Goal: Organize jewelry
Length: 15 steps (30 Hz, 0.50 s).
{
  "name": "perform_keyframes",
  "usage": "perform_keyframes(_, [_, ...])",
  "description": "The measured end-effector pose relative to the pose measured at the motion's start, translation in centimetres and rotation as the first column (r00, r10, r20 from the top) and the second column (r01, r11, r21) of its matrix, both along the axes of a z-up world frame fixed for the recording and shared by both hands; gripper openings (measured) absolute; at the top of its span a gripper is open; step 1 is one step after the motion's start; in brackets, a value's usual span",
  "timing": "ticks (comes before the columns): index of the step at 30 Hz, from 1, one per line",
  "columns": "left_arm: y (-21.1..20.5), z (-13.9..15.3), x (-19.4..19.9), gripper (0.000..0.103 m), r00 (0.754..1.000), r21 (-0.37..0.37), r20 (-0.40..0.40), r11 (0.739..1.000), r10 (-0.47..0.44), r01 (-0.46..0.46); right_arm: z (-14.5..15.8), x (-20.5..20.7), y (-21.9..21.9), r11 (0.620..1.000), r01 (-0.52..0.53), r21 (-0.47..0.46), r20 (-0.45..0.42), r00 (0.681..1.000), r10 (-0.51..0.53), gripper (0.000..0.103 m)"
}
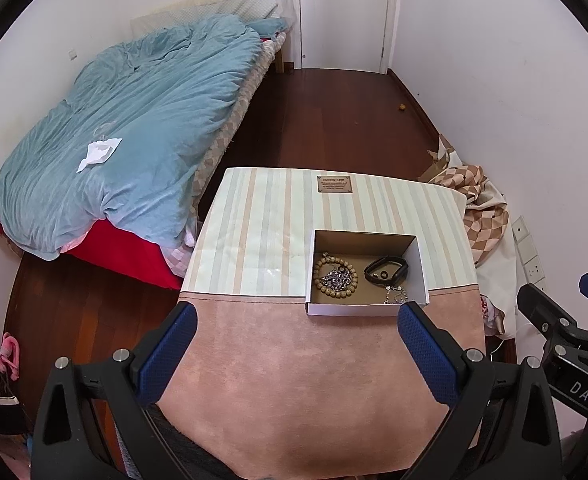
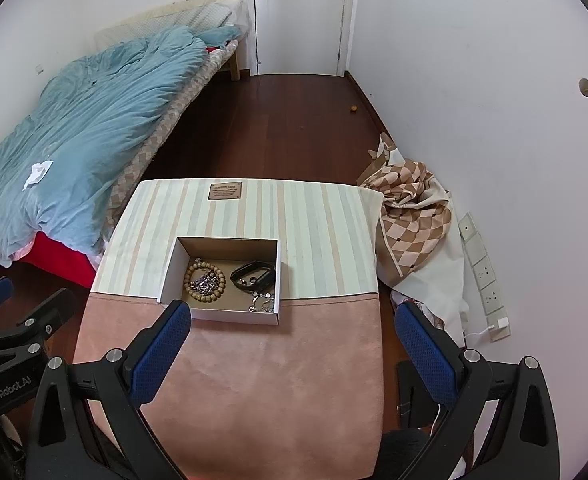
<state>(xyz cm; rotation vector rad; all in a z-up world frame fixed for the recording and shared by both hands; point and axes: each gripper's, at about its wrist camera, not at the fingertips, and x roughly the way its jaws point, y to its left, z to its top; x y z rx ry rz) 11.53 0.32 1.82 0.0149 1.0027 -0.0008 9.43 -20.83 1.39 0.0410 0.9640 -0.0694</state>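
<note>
A shallow white cardboard box [image 1: 350,310] [image 2: 230,317] sits open on the table. Inside lie a wooden bead bracelet [image 1: 321,285] [image 2: 192,294] with a silver chain [image 1: 336,279] [image 2: 205,284] coiled in its middle, a black band [image 1: 386,270] [image 2: 252,272] and a thin silver chain [image 1: 396,295] [image 2: 263,302] in the near right corner. My left gripper [image 1: 297,322] is open and empty, just short of the box. My right gripper [image 2: 292,320] is open and empty, to the right of the box's near edge.
The table wears a striped and pink cloth [image 1: 294,360] [image 2: 254,380]. A bed with a blue duvet [image 1: 134,120] [image 2: 74,120] stands at left. A checked cloth [image 1: 478,200] [image 2: 410,216] is heaped at the right wall, near wall sockets [image 2: 486,272].
</note>
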Motion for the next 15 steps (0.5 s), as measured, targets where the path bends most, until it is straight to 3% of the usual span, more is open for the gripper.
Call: perform_keyframes(15, [0.55,-0.17,-0.26,0.102,1.000,0.007,-0.001,1.000,0.007,-0.007,-0.12,0.20,0.25,1.000,-0.010,0.001,-0.003,1.000,0.010,0.103])
